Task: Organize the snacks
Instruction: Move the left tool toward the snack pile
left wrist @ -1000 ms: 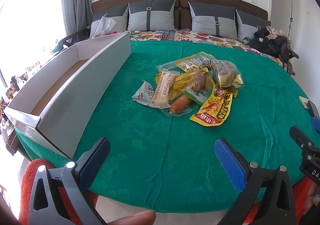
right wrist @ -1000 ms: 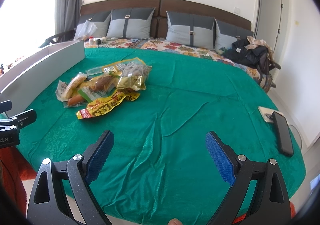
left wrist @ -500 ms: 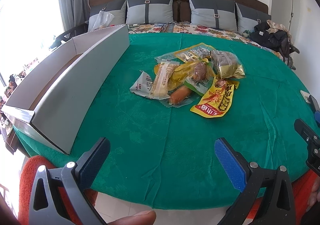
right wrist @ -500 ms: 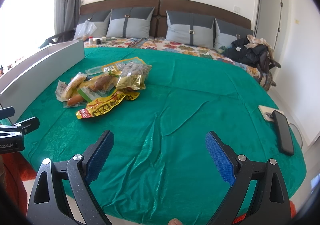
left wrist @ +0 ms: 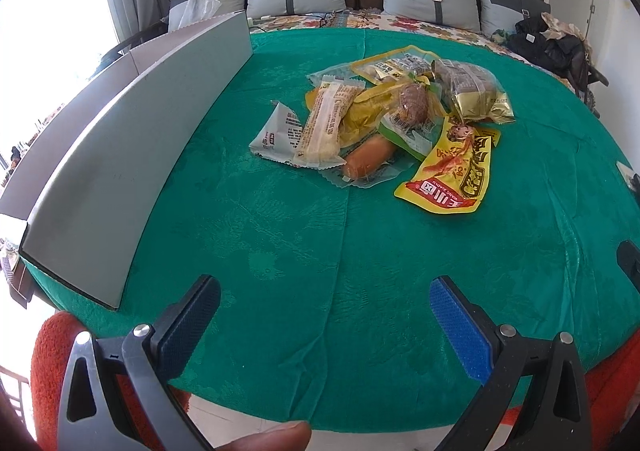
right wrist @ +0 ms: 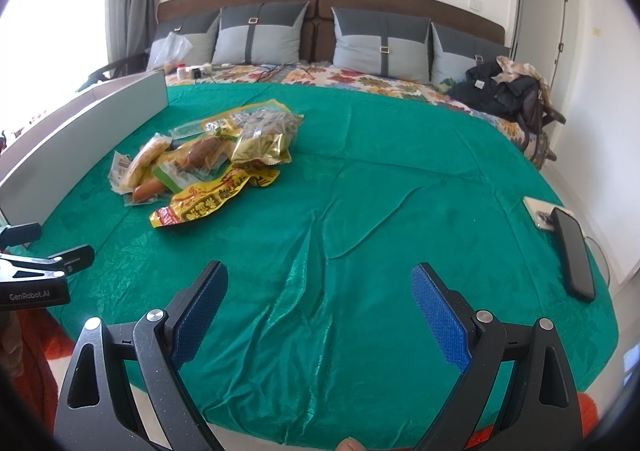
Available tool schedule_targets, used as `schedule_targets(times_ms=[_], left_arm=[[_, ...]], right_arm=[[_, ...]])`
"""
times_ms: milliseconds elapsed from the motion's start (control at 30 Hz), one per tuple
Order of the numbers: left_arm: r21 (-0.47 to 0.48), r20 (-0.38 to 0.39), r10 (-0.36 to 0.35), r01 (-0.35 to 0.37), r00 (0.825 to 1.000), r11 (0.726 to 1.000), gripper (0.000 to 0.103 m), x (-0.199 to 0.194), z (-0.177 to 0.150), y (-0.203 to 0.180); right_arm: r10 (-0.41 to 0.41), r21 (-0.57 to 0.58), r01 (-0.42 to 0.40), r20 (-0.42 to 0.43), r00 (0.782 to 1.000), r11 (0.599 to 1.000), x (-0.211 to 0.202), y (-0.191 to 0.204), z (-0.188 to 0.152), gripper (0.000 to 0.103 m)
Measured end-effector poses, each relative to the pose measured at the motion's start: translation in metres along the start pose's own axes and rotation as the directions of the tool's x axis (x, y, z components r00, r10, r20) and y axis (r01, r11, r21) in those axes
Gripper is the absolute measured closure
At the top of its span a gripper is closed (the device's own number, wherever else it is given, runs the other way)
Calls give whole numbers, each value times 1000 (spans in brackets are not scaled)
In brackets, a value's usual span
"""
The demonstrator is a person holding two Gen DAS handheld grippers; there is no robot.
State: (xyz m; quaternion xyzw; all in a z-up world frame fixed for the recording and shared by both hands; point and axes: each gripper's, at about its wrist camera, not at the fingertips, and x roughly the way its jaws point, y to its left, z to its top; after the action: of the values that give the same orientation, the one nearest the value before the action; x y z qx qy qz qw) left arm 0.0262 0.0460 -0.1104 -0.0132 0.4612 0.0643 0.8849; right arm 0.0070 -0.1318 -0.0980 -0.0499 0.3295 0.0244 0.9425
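A pile of snack packets lies on the green cloth (left wrist: 280, 251): a yellow pouch (left wrist: 452, 175), a sausage (left wrist: 366, 157), a pale bread bar (left wrist: 326, 121), a white packet (left wrist: 276, 133) and a gold bag (left wrist: 476, 91). The pile also shows in the right wrist view (right wrist: 204, 163). A long grey cardboard box (left wrist: 132, 123) stands left of the pile. My left gripper (left wrist: 324, 315) is open and empty over the near table edge. My right gripper (right wrist: 318, 303) is open and empty, right of the pile.
A black phone (right wrist: 572, 251) and a white device (right wrist: 538, 211) lie at the table's right edge. A bed with grey cushions (right wrist: 380, 39) and a black bag (right wrist: 504, 91) is behind. Orange chair fabric (left wrist: 52, 355) sits below the near edge.
My left gripper has moved forward toward the snack pile, which now looks larger and nearer. My right gripper has barely moved.
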Motion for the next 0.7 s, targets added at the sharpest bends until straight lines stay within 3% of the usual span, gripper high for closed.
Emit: schedule_targets(times_ms=[300, 567, 700], left_arm=[[-38, -104, -18, 14, 994, 999, 0, 43, 11, 2], [-36, -68, -34, 31, 997, 999, 0, 43, 8, 8], [-28, -64, -39, 37, 997, 999, 0, 42, 6, 10]], right_arm=[[24, 88, -10, -157, 987, 996, 32, -16, -15, 8], [6, 58, 8, -246, 969, 998, 56, -14, -26, 8], [6, 52, 6, -240, 971, 999, 55, -12, -27, 8]])
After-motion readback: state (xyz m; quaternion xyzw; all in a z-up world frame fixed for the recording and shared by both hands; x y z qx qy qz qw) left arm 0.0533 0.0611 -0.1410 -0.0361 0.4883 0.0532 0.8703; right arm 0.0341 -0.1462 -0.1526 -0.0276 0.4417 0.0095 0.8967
